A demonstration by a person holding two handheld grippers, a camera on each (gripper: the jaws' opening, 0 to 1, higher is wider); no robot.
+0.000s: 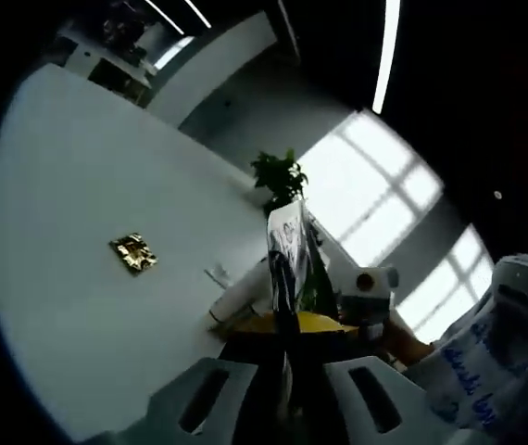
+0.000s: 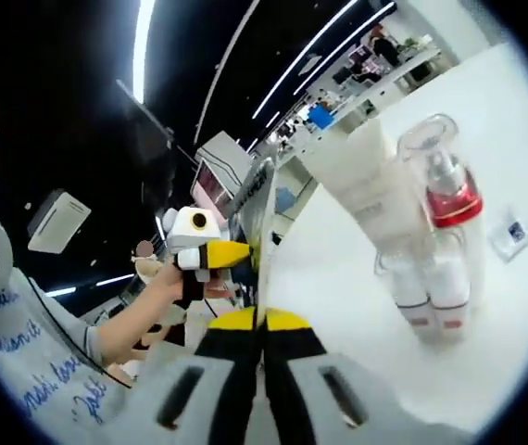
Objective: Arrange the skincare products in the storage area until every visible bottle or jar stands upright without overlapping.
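A: Left claw, pose? State?
B: Tipped along white table, pressed onto thin glossy sachet rising between its tips.

A: Right claw?
B: Pinching the same flat sachet edge-on. Right of it: matte white tube, clear red-collared pump bottle, two clear jars, upright, touching.

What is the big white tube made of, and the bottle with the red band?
The white tube looks like soft matte plastic: opaque, smooth, with no sharp glints. The bottle with the red band has a see-through cap, probably clear hard plastic, though glass can't be ruled out. The red band looks glossy.
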